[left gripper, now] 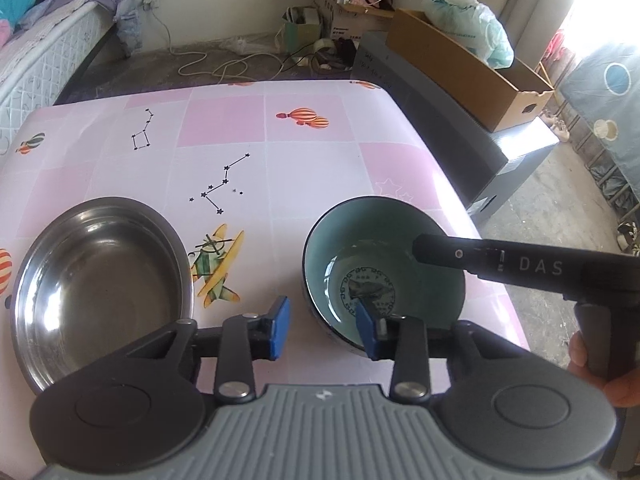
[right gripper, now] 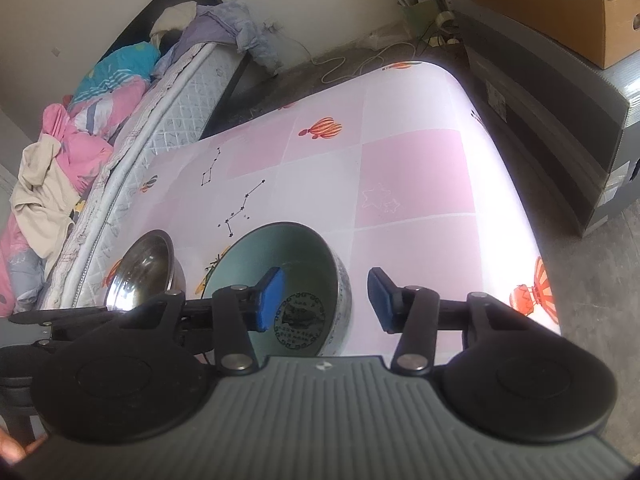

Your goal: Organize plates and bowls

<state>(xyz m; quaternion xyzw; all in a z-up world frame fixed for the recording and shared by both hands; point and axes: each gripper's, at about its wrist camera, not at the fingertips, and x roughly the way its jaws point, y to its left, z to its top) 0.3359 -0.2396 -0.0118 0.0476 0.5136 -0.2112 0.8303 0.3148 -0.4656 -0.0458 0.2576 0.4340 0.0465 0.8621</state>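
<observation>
On the counter (left gripper: 320,152), spread with a pink checked cloth printed with balloons and star lines, two bowls stand upright with their mouths facing up, so neither has a long axis to speak of. The stainless steel bowl (left gripper: 102,280) sits toward the left near edge, and the teal ceramic bowl (left gripper: 384,260), dark outside with a round black emblem on its bottom, stands to its right, apart from it, with a printed plane between them.

The left tongs (left gripper: 326,330) straddle the near rim of the teal ceramic bowl: one blue pad (left gripper: 367,330) is inside the bowl, the other is outside over the cloth. The pads stand apart and do not press the wall. The right tongs (right gripper: 326,300) straddle the same bowl's right-hand wall, one blue pad (right gripper: 270,298) inside the bowl (right gripper: 288,256) and the other outside over the cloth, likewise apart with a gap to the wall on each side. In the left wrist view the right tool's black body reaches in over the bowl's far right rim, and a hand (left gripper: 596,364) grips its handle at the frame's right edge.

A bed (right gripper: 120,128) heaped with bedding lies beyond the counter's left side; a cardboard box (left gripper: 472,68) sits on a dark case to the right.
</observation>
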